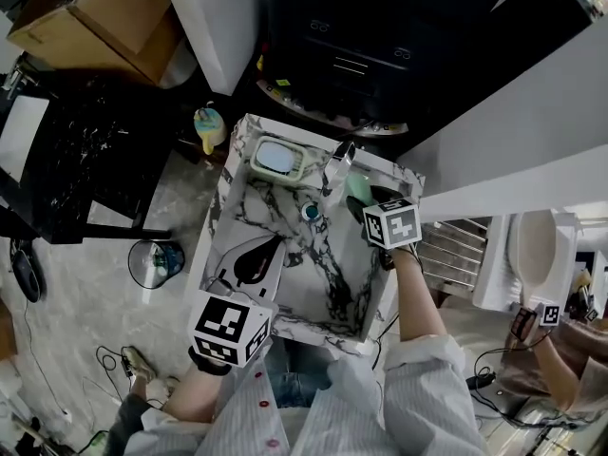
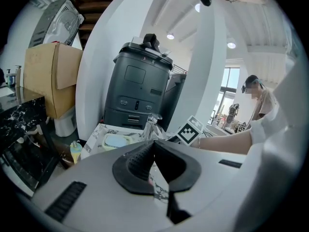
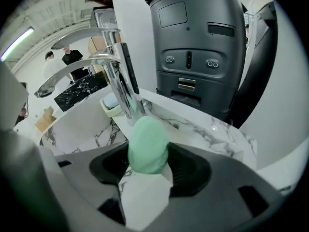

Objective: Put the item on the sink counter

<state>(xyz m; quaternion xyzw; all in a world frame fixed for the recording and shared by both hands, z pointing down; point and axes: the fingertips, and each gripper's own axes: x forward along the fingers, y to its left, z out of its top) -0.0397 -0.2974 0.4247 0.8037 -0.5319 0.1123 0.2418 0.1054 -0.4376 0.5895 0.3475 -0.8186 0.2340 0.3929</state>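
Pale grey two-jaw left gripper, at the white grey-veined marble sink's near-left corner: black ribbed pads, and my white cube with black square markers. Right gripper, at the sink's far-right corner: identical build. My shirt: pale striped cloth, reddish buttons.

On the sink ledge, a dish lies left of the faucet (item to its right).
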